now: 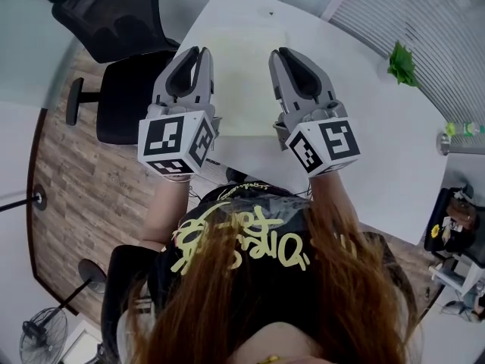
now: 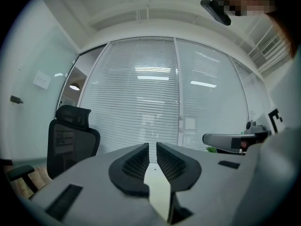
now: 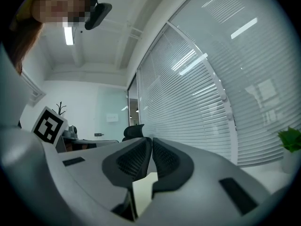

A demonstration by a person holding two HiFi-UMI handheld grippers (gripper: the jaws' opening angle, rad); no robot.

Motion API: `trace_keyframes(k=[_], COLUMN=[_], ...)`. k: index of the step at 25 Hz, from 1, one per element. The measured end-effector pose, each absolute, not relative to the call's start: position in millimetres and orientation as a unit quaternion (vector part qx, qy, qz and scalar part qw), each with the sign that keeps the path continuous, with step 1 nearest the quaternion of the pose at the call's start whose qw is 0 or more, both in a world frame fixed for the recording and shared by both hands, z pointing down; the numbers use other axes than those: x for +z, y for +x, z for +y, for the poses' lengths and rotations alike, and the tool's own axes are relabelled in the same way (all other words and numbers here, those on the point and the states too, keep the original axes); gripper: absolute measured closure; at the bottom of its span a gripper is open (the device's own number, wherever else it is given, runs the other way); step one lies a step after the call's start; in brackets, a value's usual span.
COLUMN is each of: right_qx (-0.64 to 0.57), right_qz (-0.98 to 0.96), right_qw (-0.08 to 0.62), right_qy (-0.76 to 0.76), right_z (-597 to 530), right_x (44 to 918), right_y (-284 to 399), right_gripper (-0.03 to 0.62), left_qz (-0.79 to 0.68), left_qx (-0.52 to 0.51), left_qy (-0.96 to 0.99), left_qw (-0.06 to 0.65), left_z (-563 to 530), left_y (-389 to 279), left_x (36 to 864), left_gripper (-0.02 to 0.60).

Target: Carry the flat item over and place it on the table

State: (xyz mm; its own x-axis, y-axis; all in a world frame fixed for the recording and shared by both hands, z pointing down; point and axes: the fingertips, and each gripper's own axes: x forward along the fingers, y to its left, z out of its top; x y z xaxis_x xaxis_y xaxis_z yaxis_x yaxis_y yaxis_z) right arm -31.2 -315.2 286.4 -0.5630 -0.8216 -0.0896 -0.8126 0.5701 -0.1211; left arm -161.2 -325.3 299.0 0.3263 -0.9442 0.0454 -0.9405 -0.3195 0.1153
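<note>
- While both tongs are held level and side by side above the white table (image 1: 364,127), the flat sheet (image 1: 242,82), of pale cream colour, lies on the tabletop below and between them.
- The left tongs (image 1: 201,51) hover over the left margin of the sheet, and the right tongs (image 1: 280,53) over its right margin. The near edge of the sheet runs across just ahead of the two marker cubes.
- In the left gripper view the two jaws stand almost together. Only a thin slit separates the black pads, and the window blinds (image 2: 141,102) show through it. Nothing is clamped there. The cream sheet appears lower, through the wider gap at the root of the jaws.
- In the right gripper view the pads nearly meet along their length and hold nothing. The sheet again shows below, at the root of the jaws.
- A black office chair (image 1: 125,97) stands on the wooden floor (image 1: 68,173), to the left of the left tongs and beside the table.
- A small green plant (image 1: 402,63) stands on the table, well to the right of the right tongs.
- Behind the cubes are the person's long hair and a black shirt with yellow print.
</note>
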Motion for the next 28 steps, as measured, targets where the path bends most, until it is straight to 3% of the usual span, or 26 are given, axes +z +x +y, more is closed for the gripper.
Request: trace_keyframes(k=[4,12,28], right_qx=[-0.034,-0.037,-0.056], right_qz=[0.882,0.874,0.864], right_qw=[0.067,0.066,0.044], right_qy=[-0.466,-0.480,-0.498], right_z=[-314,-317,-317], right_x=[287,289,298], right_y=[-32,-28,-20], right_gripper=[0.559,0.591,0.592], left_qz=[-0.588,-0.587,-0.600], left_qx=[-0.015,-0.011,-0.011], left_qy=[0.807,0.807,0.798], left_qw=[0.060,0.061,0.049], left_z=[-325,-323,-313], left_y=[-165,-164,-163], left_x=[300,305,305], left_gripper=[0.586,0.588,0.588])
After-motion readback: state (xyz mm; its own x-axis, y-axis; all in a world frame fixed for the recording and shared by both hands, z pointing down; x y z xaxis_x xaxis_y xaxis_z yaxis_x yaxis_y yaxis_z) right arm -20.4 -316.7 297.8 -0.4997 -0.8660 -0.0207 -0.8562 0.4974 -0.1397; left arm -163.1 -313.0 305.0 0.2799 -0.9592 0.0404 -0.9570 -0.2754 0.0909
